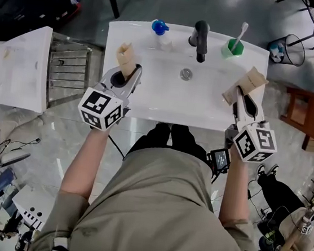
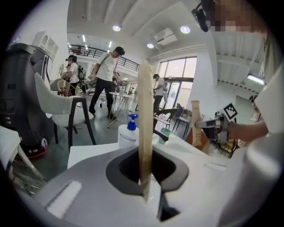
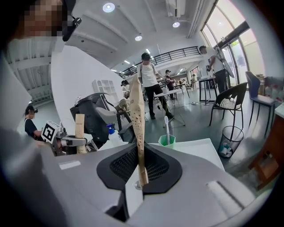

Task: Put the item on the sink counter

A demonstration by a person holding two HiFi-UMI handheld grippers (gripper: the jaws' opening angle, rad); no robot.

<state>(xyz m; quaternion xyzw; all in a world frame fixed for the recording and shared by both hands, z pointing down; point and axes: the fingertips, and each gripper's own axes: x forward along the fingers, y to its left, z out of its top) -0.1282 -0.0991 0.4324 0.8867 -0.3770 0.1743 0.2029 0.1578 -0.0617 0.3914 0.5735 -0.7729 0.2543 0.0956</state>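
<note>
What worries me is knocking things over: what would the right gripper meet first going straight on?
Most likely the cup with the toothbrush: it stands just right of the line of the right gripper. Depth is unclear, so the gripper might slip past it.

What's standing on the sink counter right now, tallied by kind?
Pump bottle: 1
Faucet: 1
Green cup: 1
Toothbrush: 1
Total: 4
</note>
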